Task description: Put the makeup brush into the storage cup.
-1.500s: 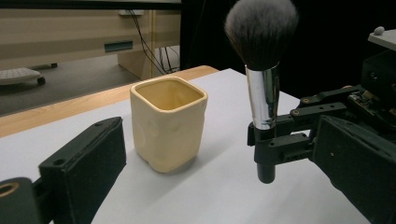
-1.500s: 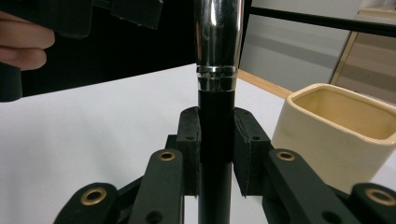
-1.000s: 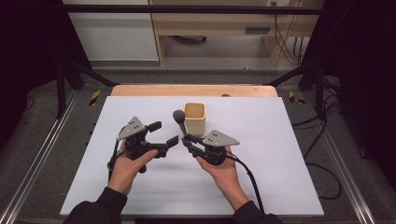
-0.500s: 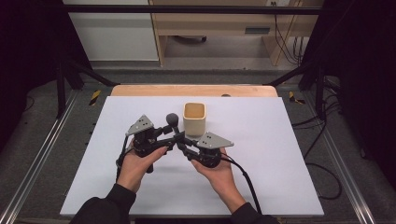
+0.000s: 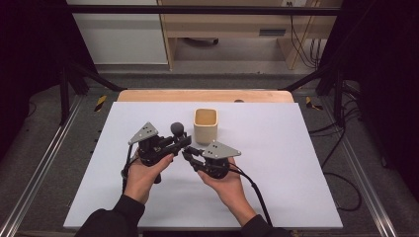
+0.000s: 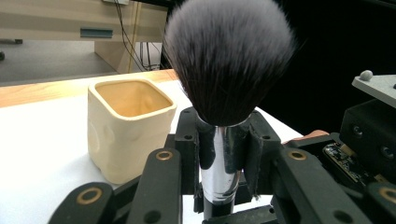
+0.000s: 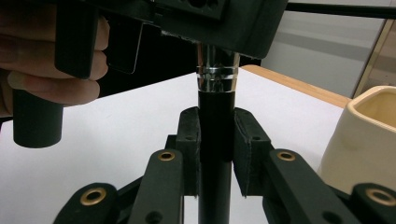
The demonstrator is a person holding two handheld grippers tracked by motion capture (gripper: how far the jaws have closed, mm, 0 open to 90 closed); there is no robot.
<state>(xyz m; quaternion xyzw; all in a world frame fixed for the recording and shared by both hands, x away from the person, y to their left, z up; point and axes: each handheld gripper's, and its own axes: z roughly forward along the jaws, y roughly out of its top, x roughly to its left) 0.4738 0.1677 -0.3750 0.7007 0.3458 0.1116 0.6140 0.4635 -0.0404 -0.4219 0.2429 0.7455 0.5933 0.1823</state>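
Black-bristled brush [image 6: 229,60] held upright between both tools above the white table [image 5: 296,163]. The left gripper [image 6: 223,154] has its jaws clamped on the brush's silver collar, just below the bristles. The right gripper [image 7: 215,149] has its jaws closed on the black handle lower down, seen in the right gripper view. A cream square cup [image 5: 205,125] stands empty on the table just beyond the brush, apart from it.
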